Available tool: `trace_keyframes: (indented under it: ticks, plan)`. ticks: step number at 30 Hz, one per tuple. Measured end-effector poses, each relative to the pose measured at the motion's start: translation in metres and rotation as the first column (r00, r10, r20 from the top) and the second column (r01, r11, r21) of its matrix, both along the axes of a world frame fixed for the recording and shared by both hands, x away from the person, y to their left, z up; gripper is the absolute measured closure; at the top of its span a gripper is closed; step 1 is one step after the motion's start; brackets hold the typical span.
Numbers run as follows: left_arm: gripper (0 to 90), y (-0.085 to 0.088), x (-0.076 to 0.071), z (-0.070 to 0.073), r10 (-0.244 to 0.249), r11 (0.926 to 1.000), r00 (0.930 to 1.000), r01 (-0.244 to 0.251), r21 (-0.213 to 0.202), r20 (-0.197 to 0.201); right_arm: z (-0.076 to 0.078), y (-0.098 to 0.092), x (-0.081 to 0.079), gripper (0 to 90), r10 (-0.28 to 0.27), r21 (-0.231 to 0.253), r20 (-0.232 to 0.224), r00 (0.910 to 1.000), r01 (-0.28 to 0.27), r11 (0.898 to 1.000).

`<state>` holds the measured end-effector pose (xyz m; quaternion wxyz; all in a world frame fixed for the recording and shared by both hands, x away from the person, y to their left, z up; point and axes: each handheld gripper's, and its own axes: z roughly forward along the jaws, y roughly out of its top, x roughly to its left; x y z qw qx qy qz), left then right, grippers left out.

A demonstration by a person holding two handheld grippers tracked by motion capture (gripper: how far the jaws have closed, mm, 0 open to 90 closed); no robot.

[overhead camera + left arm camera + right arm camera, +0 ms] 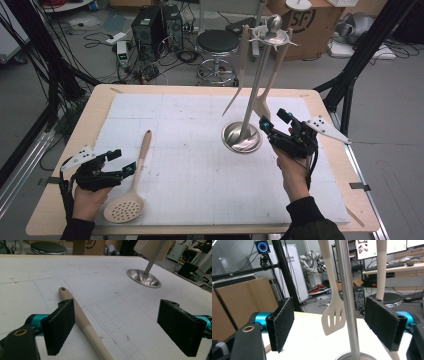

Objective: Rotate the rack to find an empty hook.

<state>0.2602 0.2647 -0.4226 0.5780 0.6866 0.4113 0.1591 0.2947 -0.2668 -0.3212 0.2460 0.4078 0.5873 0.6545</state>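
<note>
A metal utensil stand (241, 137) with a round base and a tall pole (347, 302) stands right of the table's middle. Two beige utensils hang from its top: a slotted spatula (333, 317) and a second one (239, 70). A beige skimmer (131, 187) lies flat at the front left. My left gripper (123, 161) rests open beside its handle (82, 320), which runs along the left pad (60, 325) without being pressed. My right gripper (273, 118) is open just right of the stand, and nothing sits between its pads (283, 325).
A white gridded mat (200, 165) covers the wooden table (60, 200). Behind the far edge are a black stool (218, 42), a cardboard box (310, 25), computer cases and floor cables. Black frame legs stand at both sides.
</note>
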Motion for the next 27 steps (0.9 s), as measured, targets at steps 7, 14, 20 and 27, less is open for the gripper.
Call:
trace_keyframes:
  ticks: [7,14,20,27]
  plan:
    - [15.6,-0.003,0.002,-0.001,-0.006,1.0,1.0,0.006,0.001,0.0,-0.02,-0.003,-0.008,22.8,-0.005,-0.038,-0.044,0.999,0.004,0.999]
    - [15.6,-0.006,0.004,-0.001,-0.014,0.9999,0.9999,0.014,0.002,-0.002,-0.033,-0.009,-0.013,22.8,-0.023,-0.051,-0.073,0.9971,0.019,0.998]
    - [15.6,-0.008,0.004,-0.002,-0.018,0.9998,0.9998,0.018,0.003,-0.003,-0.046,-0.013,-0.02,22.8,-0.008,-0.059,-0.097,0.9952,0.002,0.998]
    - [15.6,-0.01,0.004,-0.004,-0.03,0.9995,0.9995,0.03,0.004,-0.007,-0.066,-0.02,-0.033,22.8,-0.016,-0.074,-0.123,0.9923,0.007,0.997]
